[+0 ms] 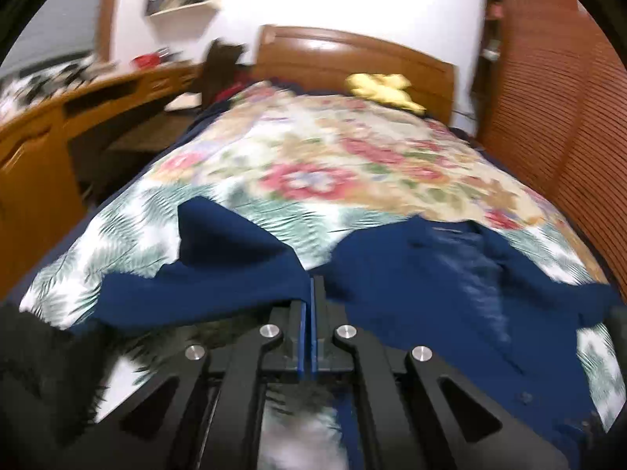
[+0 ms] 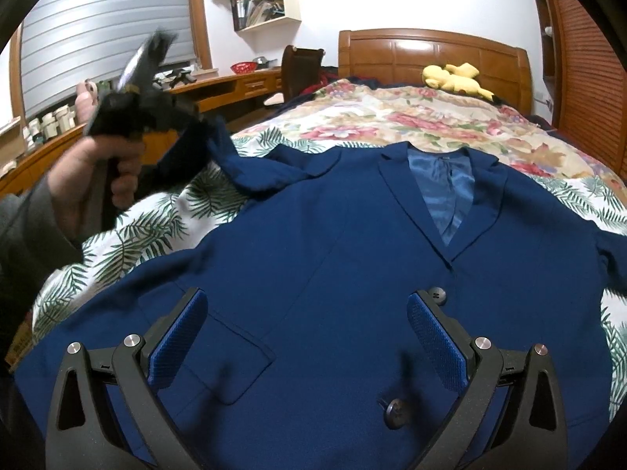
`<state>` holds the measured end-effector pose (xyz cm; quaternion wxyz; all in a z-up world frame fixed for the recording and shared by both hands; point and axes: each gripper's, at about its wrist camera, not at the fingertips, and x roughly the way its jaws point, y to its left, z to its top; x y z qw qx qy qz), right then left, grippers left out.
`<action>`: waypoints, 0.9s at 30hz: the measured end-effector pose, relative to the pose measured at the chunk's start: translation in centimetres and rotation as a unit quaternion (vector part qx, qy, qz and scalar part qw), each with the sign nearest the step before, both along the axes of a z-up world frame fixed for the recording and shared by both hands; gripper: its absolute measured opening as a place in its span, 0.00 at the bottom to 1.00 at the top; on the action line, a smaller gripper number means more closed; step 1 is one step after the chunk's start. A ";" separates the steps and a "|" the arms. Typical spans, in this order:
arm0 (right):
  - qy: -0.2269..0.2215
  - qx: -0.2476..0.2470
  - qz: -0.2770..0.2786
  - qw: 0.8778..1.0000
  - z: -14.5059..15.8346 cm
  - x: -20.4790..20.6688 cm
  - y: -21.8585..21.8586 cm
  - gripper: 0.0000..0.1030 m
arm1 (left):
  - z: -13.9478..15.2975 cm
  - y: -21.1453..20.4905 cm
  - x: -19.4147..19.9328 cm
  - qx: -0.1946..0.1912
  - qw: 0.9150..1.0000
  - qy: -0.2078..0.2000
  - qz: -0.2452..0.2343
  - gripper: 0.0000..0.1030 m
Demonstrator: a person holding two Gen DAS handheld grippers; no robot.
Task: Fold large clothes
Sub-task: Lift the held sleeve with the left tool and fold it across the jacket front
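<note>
Right wrist view, left to right. Hand (image 2: 98, 172) at far left holds the left gripper (image 2: 203, 133), raised above the bed edge and blurred. Its tips pinch the jacket's sleeve (image 2: 243, 164); the sleeve cloth rises off the bedspread up to the gripper.

Desk (image 2: 219, 86) runs along the left wall under a shuttered window; red bowl (image 2: 243, 66) on it. Shelf (image 2: 270, 0) above holds books; spines too small to read.

Jacket (image 2: 333, 258): navy, lying front-up across the near end of the bed, collar toward the headboard, lighter blue lining showing at the neck. Neck label present but not legible. Two dark buttons (image 2: 394, 413) down the front, a flap pocket on the left side.

Right gripper (image 2: 305, 337): jaws spread wide, blue pads apart, nothing between them. It hovers over the jacket's lower front; contact cannot be told.

Bedspread (image 2: 392, 117): fern print near, floral print farther back. Yellow plush (image 2: 458, 78) sits by the headboard (image 2: 431, 51). Slatted wooden door at far right.

Left wrist view (motion blur). Left gripper (image 1: 312, 286): pads pressed together, navy cloth clamped at the tips. Sleeve (image 1: 219, 243) spreads left of the tips, jacket (image 1: 450, 274) body to the right.

No readable writing or brand in either view.
</note>
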<state>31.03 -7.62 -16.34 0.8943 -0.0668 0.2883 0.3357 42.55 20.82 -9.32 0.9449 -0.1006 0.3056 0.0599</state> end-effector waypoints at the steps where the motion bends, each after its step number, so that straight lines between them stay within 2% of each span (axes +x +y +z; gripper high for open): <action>1: -0.001 0.000 -0.001 1.000 0.1 0.0 -0.1 1.00 | 0.7 -1.2 -0.1 0.004 1.000 -0.002 -0.016 0.00; 5: -0.005 -0.001 -0.003 1.000 0.4 -0.3 -0.6 1.00 | 2.1 -5.6 -0.7 0.039 0.997 -0.001 -0.069 0.00; 8: 0.001 -0.010 0.004 1.000 0.2 -0.3 -0.7 1.00 | 1.1 -6.3 -1.2 0.069 0.995 0.018 -0.066 0.00; 12: 0.002 -0.015 0.004 1.000 -0.2 -0.7 -1.1 1.00 | -1.0 -5.6 -2.2 0.058 0.994 0.042 -0.084 0.00; 15: 0.005 -0.010 0.000 1.000 -0.3 -0.6 -1.5 1.00 | -1.5 -5.2 -3.4 0.062 0.993 0.050 -0.085 0.09; 17: 0.007 -0.009 0.000 1.000 -0.4 -0.5 -1.4 1.00 | -1.2 -5.0 -4.4 0.069 0.993 0.041 -0.081 0.25; 19: 0.007 -0.013 0.001 1.000 -0.5 -0.5 -1.3 1.00 | -0.6 -4.3 -5.5 0.064 0.994 0.032 -0.081 0.33; 24: 0.006 -0.022 0.004 1.000 -0.7 -0.6 -0.8 1.00 | 0.3 -1.4 -7.6 0.083 0.995 0.016 -0.053 0.38; 27: 0.007 -0.024 0.004 1.000 -0.8 -0.5 -0.8 1.00 | -0.9 1.4 -7.9 0.078 0.996 0.025 -0.023 0.39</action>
